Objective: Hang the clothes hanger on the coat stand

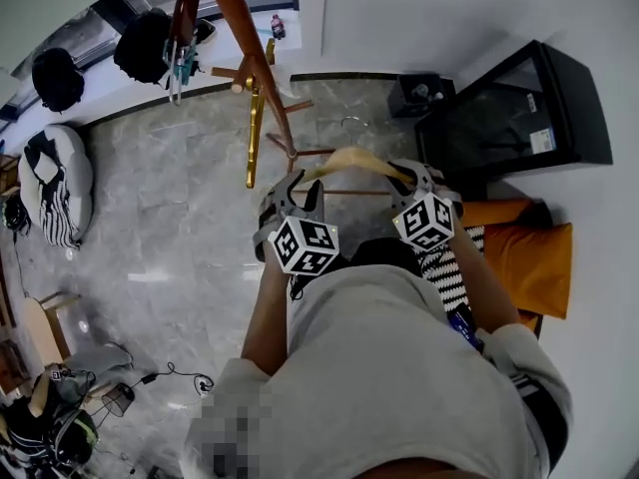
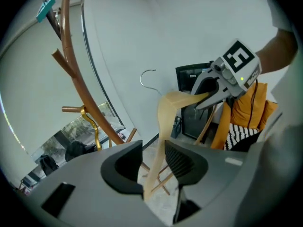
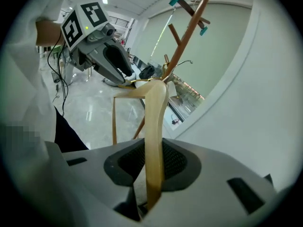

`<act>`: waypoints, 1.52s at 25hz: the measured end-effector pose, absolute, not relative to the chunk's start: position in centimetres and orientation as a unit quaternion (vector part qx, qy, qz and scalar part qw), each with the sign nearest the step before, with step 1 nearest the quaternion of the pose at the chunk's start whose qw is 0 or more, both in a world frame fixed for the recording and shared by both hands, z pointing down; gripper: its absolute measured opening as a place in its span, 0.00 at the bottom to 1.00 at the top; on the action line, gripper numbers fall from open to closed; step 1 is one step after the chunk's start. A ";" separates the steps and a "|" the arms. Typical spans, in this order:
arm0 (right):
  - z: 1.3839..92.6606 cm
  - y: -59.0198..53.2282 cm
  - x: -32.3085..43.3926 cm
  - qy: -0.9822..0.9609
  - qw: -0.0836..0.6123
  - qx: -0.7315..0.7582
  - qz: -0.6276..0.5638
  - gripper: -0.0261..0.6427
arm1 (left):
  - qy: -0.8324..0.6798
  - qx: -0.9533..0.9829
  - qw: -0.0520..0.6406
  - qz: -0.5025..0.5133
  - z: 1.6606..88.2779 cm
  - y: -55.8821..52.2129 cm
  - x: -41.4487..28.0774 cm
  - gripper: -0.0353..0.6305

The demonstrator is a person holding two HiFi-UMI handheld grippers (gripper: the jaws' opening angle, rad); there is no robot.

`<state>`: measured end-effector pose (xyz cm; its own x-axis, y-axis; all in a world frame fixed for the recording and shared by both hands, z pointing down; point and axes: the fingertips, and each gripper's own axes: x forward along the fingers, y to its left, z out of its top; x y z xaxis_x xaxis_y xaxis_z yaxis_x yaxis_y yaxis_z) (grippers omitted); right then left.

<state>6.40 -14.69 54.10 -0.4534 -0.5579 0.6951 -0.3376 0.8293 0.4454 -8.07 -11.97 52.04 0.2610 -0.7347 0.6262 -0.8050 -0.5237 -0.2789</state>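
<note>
Risk of swing is the main concern here. The hanger (image 1: pixel 349 160) is in the air just beside the coat stand (image 1: pixel 262 68), and its hook (image 2: pixel 147 77) is not yet on any of the pegs (image 1: pixel 298 107). The right gripper (image 3: pixel 154 150) has its fingers clenched on one arm of the hanger. The left gripper (image 2: pixel 152 150) has its fingers released, with the other arm passing loosely between them. With one grip, set far from the hook, the hanger can pivot or sag, so the hook may miss a peg or strike the stand. A slip at the right fingers drops the hanger to the floor (image 1: pixel 180 218).
</note>
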 end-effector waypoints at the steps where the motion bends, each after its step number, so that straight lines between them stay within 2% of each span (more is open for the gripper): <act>1: 54.3 -15.0 6.3 -0.843 0.455 0.259 -0.125 0.15 | -0.481 0.793 0.045 0.370 52.4 -12.3 -7.9 0.27; 10: 55.2 -19.0 4.3 -0.869 0.449 0.149 -0.146 0.15 | -0.452 0.783 0.070 0.421 56.5 -14.5 -6.9 0.30; 13: 55.5 -21.7 2.1 -0.882 0.431 0.115 -0.151 0.15 | -0.472 0.770 0.087 0.421 57.2 -16.5 -8.6 0.29; 17: 56.3 -22.9 1.3 -0.886 0.430 0.063 -0.161 0.15 | -0.498 0.753 0.135 0.409 58.0 -16.8 -9.3 0.20; 21: 57.5 -25.2 1.5 -0.888 0.426 0.023 -0.173 0.15 | -0.504 0.746 0.171 0.399 59.0 -18.1 -8.6 0.20; 38: 64.6 -28.3 0.1 -0.874 0.425 -0.031 -0.235 0.13 | -0.580 0.664 0.263 0.391 63.9 -18.2 -7.2 0.19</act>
<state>0.14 -28.30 64.61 -0.6371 -0.1448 0.7570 0.2546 0.8876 0.3840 -7.24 -18.17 63.93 0.0212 -0.5648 0.8249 -0.9766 -0.1882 -0.1038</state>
